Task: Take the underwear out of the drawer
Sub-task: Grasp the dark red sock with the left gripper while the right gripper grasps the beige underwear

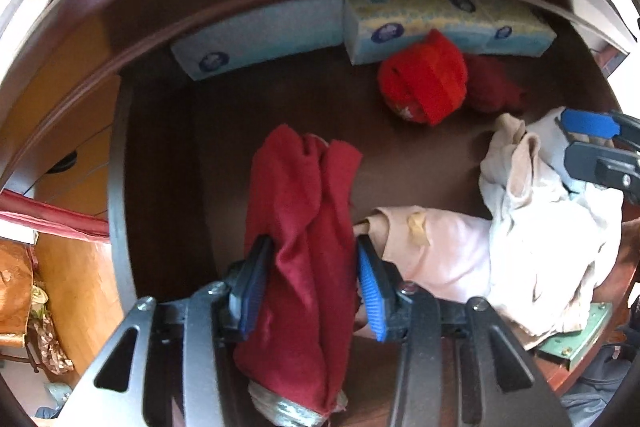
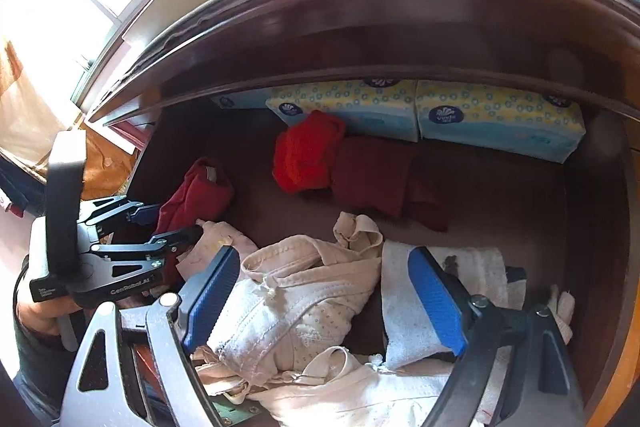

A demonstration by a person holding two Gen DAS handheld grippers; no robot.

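Your left gripper (image 1: 312, 291) points down into the open drawer (image 1: 168, 155) with a dark red piece of underwear (image 1: 304, 227) bunched between its blue pads (image 1: 372, 303); the cloth fills the gap and both pads press against it, so the tongs are pinching it. The garment's lower end still sits low in the drawer near its front. Your right gripper (image 2: 324, 303) hangs over the pale pile of underwear (image 2: 304, 303) at the front right of the drawer, its jaws spread wide with cream and white cloth lying loose between them, neither pad pinching anything. A bright red garment (image 2: 304, 155) and a darker maroon one (image 2: 372, 175) lie further back, just in front of the tissue packs (image 2: 496, 119) lined along the rear wall.
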